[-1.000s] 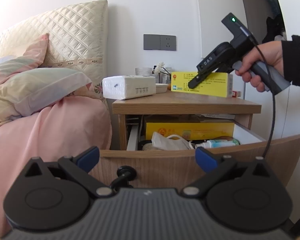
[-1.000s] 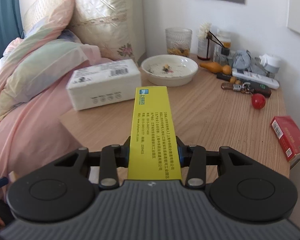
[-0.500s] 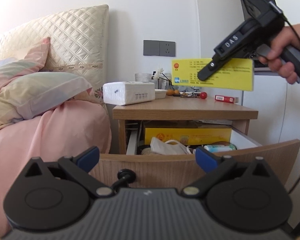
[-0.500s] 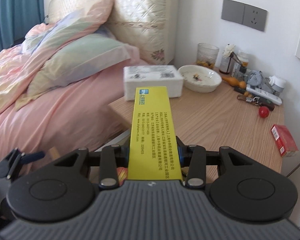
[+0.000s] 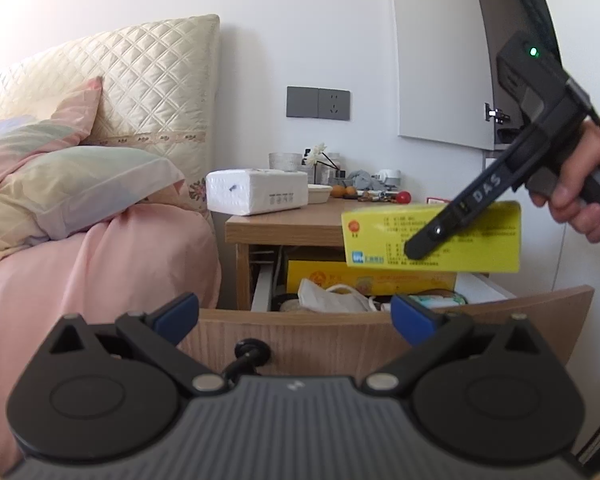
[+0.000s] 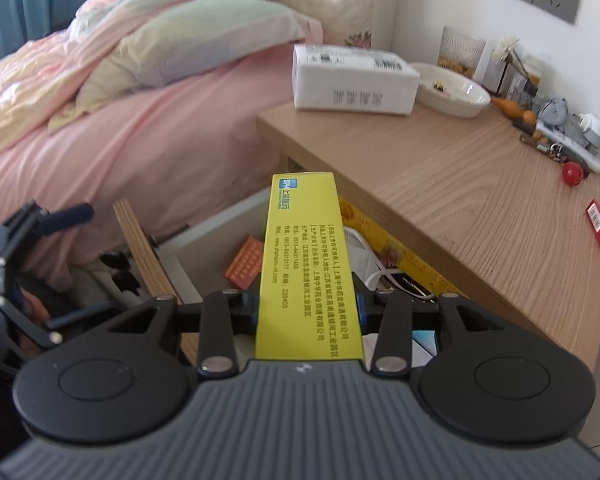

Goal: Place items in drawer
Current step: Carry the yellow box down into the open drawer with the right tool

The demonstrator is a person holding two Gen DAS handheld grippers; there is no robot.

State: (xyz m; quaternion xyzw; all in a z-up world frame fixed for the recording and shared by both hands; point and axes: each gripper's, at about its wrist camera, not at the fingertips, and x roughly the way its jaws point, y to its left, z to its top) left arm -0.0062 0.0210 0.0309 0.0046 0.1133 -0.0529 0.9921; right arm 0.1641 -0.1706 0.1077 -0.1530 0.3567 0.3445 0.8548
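Right wrist view shows the right gripper [image 6: 307, 312] clamped on the yellow box [image 6: 302, 264], its long axis pointing forward above the open drawer [image 6: 204, 240], while the left gripper [image 5: 294, 316] hangs wide, holding nothing.

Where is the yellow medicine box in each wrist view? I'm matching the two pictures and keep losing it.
Left wrist view: the yellow rectangular medicine box hangs right of centre, above the open wooden drawer, clamped in the right tongs.
Right wrist view: it runs up the centre, end-on over the drawer.
Shared landmark: the white tissue pack on the nightstand.
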